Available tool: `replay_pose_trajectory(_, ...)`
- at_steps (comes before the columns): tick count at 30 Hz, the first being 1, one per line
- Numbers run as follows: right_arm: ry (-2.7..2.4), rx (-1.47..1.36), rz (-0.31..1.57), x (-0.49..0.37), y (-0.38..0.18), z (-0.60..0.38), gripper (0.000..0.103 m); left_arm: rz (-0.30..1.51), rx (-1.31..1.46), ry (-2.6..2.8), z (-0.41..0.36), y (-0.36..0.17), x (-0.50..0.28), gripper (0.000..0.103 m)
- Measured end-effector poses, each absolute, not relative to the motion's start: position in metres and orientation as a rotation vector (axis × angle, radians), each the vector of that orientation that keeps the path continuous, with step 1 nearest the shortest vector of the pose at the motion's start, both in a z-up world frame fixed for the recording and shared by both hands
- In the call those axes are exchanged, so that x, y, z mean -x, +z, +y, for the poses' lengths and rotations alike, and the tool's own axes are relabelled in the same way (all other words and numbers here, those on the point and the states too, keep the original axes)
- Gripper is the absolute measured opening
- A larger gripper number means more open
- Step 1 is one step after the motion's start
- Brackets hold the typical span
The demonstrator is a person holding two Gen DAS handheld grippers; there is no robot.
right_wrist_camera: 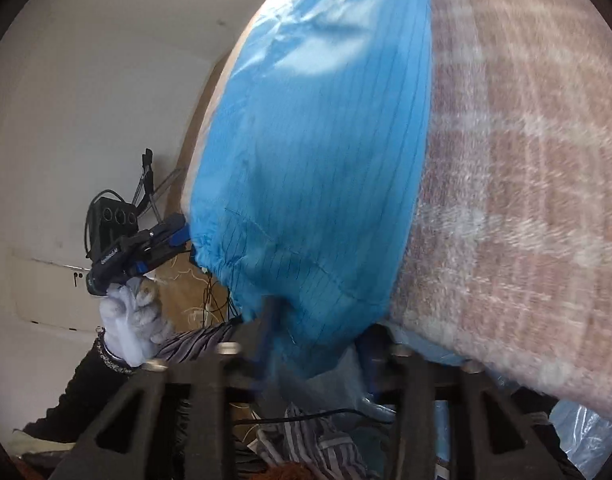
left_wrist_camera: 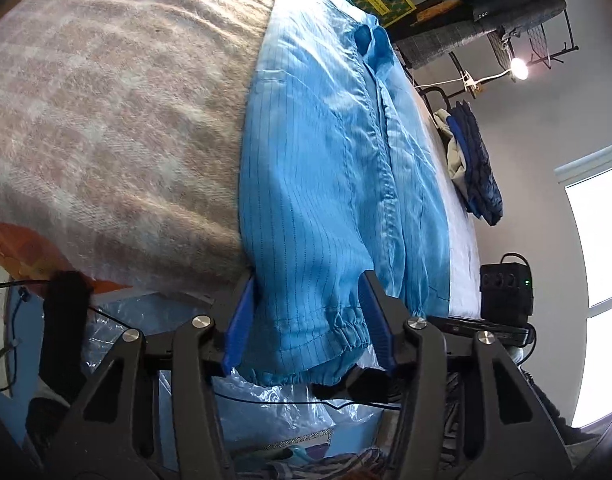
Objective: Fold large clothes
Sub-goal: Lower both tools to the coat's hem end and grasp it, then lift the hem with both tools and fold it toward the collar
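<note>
A light blue jacket [left_wrist_camera: 326, 180] with thin dark stripes lies flat on a pink-and-white checked blanket [left_wrist_camera: 106, 120], its elastic hem hanging over the near edge. My left gripper [left_wrist_camera: 306, 280] is open and straddles one hem corner, its blue pads [left_wrist_camera: 238, 320] apart on either side. In the right wrist view the same jacket [right_wrist_camera: 314, 140] fills the middle, and the left gripper [right_wrist_camera: 184, 236] sits at the far hem corner, held by a gloved hand [right_wrist_camera: 126, 320]. My right gripper [right_wrist_camera: 314, 336] has the near hem corner between its fingers. Blur hides whether the pads press on it.
Clear plastic bags [left_wrist_camera: 266, 392] and a striped cloth [right_wrist_camera: 314, 448] lie below the bed edge. A black device [left_wrist_camera: 506, 288] stands beyond the bed's far side, near a bright window [left_wrist_camera: 598, 240]. A dark blue garment [left_wrist_camera: 478, 168] hangs there, and a rack of clothes [left_wrist_camera: 506, 0] stands beyond the bed's end.
</note>
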State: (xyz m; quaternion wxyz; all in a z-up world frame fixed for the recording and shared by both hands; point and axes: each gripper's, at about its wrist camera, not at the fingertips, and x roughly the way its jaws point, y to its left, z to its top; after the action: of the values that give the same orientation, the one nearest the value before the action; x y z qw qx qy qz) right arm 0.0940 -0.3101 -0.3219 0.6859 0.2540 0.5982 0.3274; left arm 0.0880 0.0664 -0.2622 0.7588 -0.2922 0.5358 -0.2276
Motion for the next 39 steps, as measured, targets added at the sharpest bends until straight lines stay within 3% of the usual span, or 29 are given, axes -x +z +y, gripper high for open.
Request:
replay_pose_trajectory(3,0.723,-0.546,1.34,-0.091,-0.32,-0.311,0.003,1.159,0.63,-0.511,0.062,-0.256,-0.086,0.052)
replay_pose_trajectory(10,0.698,-0.449,1.327,-0.086,-0.314,-0.303,0.003,1.222,0.57,-0.482,0.058,-0.28,-0.081,0.052)
replay_pose_trajectory(14,0.711,-0.502,1.353,-0.091,-0.319,-0.298,0.036,1.238,0.612,-0.502,0.055,-0.294,-0.081,0.052)
replay_pose_trajectory(16,0.734,-0.539,1.354,-0.097,-0.321,-0.295,0.036,1.252,0.652,-0.53,0.053,-0.295,-0.083,0.048)
replay_pose_trajectory(17,0.743,-0.547,1.355,-0.098,-0.322,-0.292,0.033,1.251,0.661,-0.545,0.051,-0.293,-0.083,0.043)
replay_pose_trajectory(19,0.778,-0.545,1.361,-0.099,-0.326,-0.285,0.018,1.259,0.634,-0.551,0.045,-0.289,-0.086,0.016)
replay_pose_trajectory(21,0.786,-0.505,1.352,-0.094,-0.327,-0.278,0.003,1.268,0.642,-0.555,0.042,-0.285,-0.085,0.008)
replay_pose_trajectory(26,0.808,-0.507,1.291,-0.079,-0.31,-0.275,0.001,1.204,0.644,-0.604,0.035,-0.258,-0.072,0.005)
replay_pose_trajectory(31,0.769,-0.539,1.345,-0.084,-0.327,-0.27,0.001,1.227,0.733,-0.599,0.031,-0.255,-0.078,0.005)
replay_pose_trajectory(39,0.827,-0.611,1.259,-0.092,-0.289,-0.284,0.001,1.135,0.776,-0.643,0.018,-0.191,-0.105,0.004)
